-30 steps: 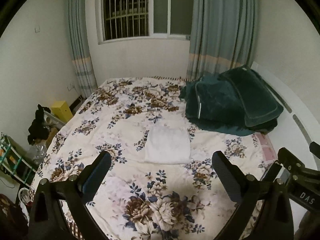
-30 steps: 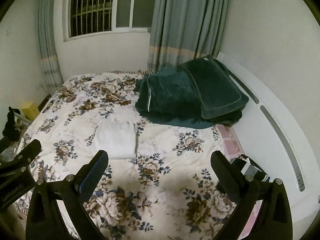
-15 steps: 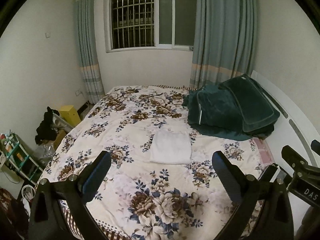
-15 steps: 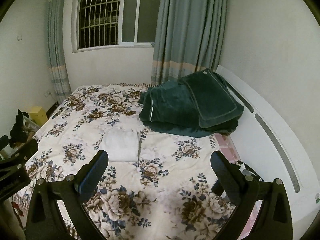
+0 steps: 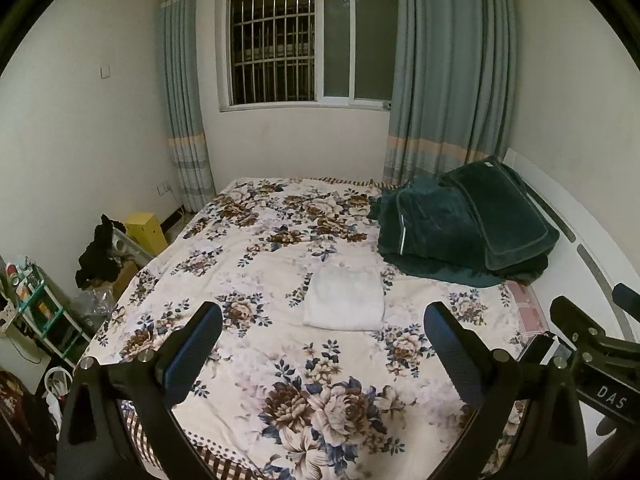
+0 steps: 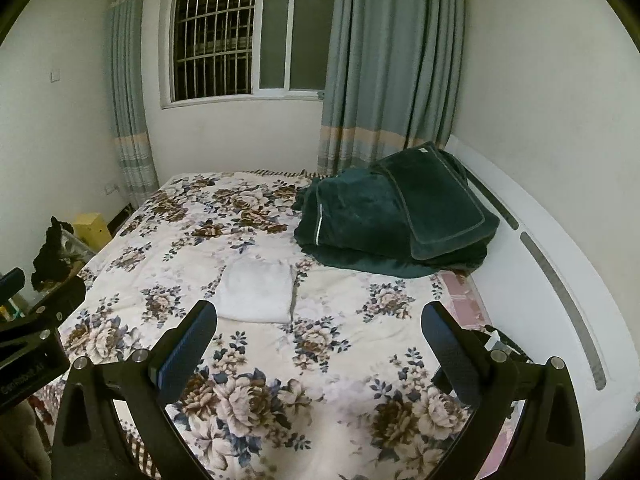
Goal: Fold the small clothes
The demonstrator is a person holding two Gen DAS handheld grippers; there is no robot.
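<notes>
Both grippers have withdrawn upward; left gripper (image 5: 322,332) and right gripper (image 6: 319,330) gape empty, folded white garment (image 5: 343,299) at frame centre.

I read "DAS" on the right gripper (image 5: 600,360) body at 4 o'clock | left gripper (image 6: 28,344) lettering too blurred to read.

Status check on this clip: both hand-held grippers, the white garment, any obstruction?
Left hand-held gripper open, empty. Right hand-held gripper open, empty. White garment lies folded flat on floral bedspread, untouched. Green blanket pile off to the side, path clear.
</notes>
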